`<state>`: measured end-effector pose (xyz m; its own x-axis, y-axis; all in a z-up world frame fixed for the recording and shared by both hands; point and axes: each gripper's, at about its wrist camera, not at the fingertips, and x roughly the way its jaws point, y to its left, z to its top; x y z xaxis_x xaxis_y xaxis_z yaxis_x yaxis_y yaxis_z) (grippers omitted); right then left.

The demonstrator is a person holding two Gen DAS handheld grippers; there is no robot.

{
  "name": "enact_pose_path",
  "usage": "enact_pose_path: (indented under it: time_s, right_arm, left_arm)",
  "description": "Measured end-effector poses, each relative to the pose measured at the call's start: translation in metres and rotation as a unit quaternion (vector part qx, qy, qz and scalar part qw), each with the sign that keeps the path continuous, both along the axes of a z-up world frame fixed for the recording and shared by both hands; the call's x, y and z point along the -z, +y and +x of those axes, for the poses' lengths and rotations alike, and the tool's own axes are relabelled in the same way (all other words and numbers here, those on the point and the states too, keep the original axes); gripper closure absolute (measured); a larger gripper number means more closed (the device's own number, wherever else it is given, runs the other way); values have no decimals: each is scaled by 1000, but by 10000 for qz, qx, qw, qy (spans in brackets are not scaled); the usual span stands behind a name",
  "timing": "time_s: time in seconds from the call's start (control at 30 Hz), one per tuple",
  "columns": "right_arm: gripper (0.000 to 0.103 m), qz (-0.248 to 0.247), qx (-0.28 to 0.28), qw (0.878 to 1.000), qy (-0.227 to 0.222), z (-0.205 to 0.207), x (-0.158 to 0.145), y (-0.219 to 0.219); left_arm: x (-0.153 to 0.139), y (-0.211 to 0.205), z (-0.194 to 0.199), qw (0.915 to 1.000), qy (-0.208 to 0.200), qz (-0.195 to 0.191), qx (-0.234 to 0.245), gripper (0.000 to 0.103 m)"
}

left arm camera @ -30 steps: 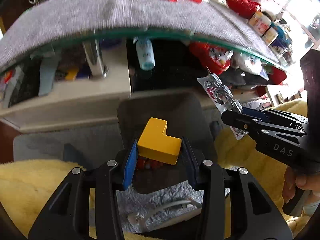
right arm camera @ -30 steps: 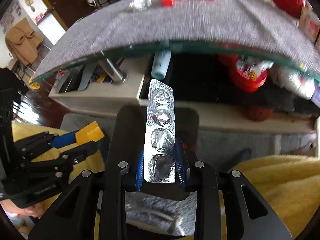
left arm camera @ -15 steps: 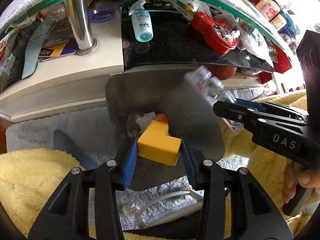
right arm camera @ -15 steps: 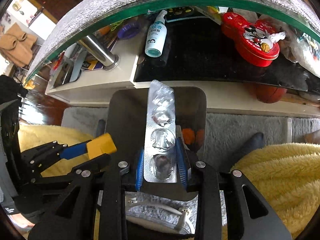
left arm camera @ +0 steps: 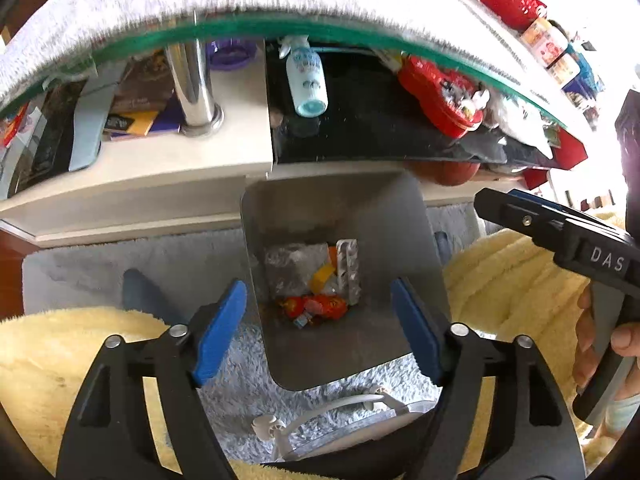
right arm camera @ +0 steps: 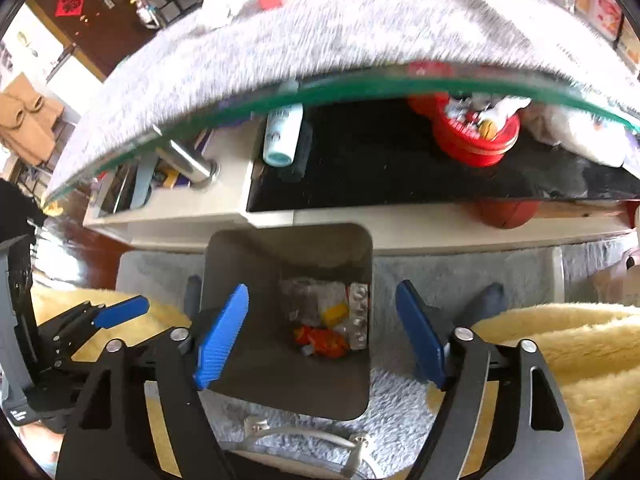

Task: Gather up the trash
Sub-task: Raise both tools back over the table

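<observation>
left tongs (left arm camera: 320,328) opening, empty; right tongs (right arm camera: 320,332) opening, empty; bin (left arm camera: 400,216) below

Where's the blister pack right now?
The blister pack lies at the bottom of the grey bin, against its right wall in both wrist views, beside the yellow block and above the red wrapper.

a glass-topped table (left arm camera: 248,26) draped in a grey fuzzy cloth (right arm camera: 320,32) arches overhead, with a cluttered cream and black shelf (left arm camera: 168,168) beneath it. a grey shaggy rug (left arm camera: 104,256) covers the dark wood floor (right arm camera: 76,236). strong daylight, perhaps from a window, floods the right edge. yellow fleece (right arm camera: 568,344) lies nearby.
</observation>
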<state>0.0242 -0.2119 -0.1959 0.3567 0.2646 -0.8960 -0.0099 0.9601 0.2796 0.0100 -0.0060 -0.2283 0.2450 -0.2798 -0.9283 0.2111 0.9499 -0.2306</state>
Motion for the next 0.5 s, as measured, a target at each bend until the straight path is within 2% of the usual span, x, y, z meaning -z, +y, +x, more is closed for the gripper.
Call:
enact_pose_path:
  time_s: [0.17, 0.5]
  right_arm:
    - [17, 16, 180, 9994, -295, 7, -25, -13]
    - [17, -179, 392, 9960, -787, 43, -68, -36]
  left_arm:
    - [-21, 3, 6, 9998, -176, -51, -29, 22]
    - [-70, 8, 39, 9977, -677, 17, -82, 20]
